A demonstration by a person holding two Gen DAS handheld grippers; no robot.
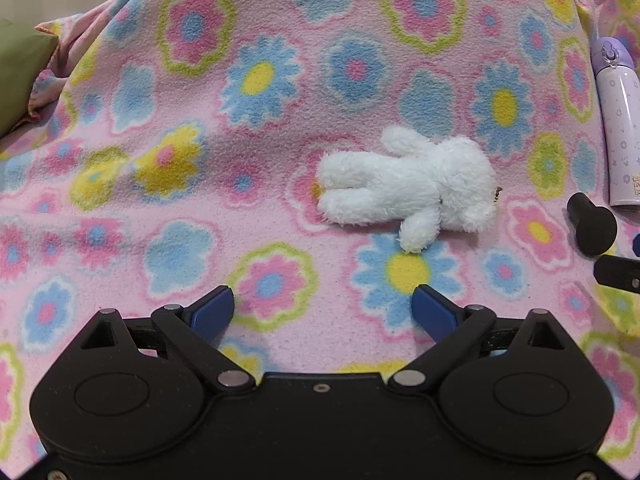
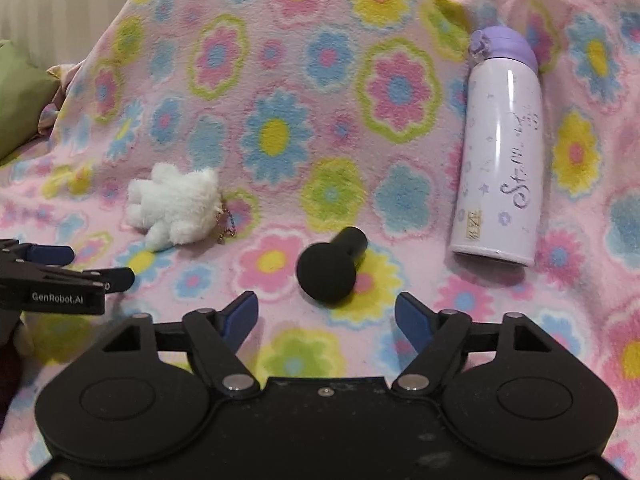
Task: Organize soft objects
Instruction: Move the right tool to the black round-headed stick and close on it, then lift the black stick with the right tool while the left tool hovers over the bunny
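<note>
Lying ahead of left claw: plush toy | claw wide, empty

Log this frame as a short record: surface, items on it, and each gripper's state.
surface: flowered blanket
soft toy: white plush, lying flat, nothing touching it
bottle: lilac flask, lying on its side
black piece: round-headed knob, just ahead of the right gripper
left gripper: open, empty
right gripper: open, empty
</note>
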